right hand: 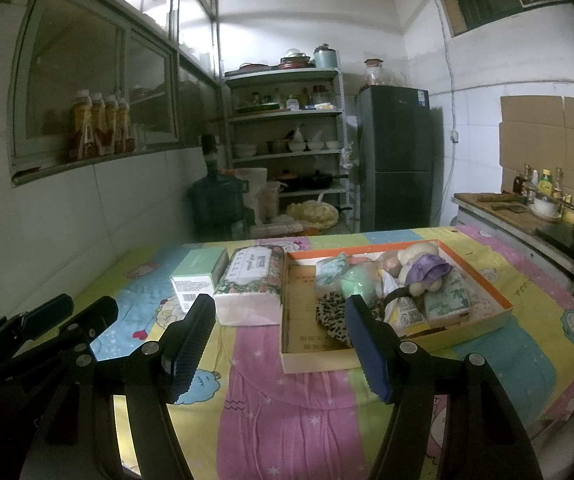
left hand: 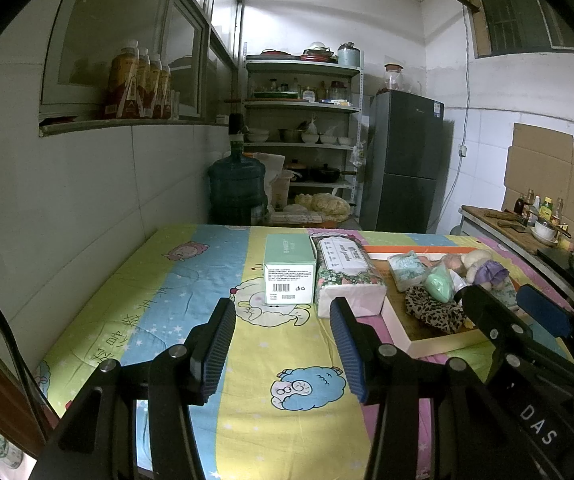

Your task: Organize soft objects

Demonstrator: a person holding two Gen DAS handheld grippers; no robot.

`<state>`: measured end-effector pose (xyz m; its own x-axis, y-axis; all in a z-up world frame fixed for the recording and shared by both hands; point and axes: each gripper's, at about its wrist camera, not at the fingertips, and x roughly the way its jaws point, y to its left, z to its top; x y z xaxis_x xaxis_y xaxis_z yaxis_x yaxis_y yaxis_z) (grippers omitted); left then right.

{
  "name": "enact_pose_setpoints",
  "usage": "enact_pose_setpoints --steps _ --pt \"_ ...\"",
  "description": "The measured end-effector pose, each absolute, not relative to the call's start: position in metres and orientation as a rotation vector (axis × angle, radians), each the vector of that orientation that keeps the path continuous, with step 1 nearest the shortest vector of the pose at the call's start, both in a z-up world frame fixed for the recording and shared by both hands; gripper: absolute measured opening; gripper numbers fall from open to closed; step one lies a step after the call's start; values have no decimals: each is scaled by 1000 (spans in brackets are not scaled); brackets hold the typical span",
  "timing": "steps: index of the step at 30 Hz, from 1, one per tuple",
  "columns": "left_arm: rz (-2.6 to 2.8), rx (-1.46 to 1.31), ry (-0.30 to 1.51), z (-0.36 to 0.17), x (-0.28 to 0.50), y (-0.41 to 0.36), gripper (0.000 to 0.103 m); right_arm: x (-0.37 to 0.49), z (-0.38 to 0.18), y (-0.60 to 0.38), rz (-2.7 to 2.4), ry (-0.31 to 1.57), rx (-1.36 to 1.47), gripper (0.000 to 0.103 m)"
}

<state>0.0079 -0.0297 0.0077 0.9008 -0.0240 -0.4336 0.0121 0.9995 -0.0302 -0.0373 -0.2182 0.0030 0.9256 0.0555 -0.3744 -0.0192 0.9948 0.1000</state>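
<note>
my left gripper: jaws spread, holding nothing. my right gripper: same. soft objects, leopard scrunchie included: heaped in cardboard tray. tissue pack and green box: just left of tray, on cartoon sheet.

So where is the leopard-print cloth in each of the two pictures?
Left wrist view: the leopard-print cloth lies right of centre, at the near edge of the shallow tray.
Right wrist view: it lies near the centre, partly behind the right gripper.
Shared landmark: the floral tissue pack, left of the tray.
</note>
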Motion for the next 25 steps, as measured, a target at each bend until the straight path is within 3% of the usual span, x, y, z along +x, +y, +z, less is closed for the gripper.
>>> enact_pose_setpoints --steps 25 --pt "-25 -29 448 9 7 -31 49 -38 3 -217 37 385 94 69"
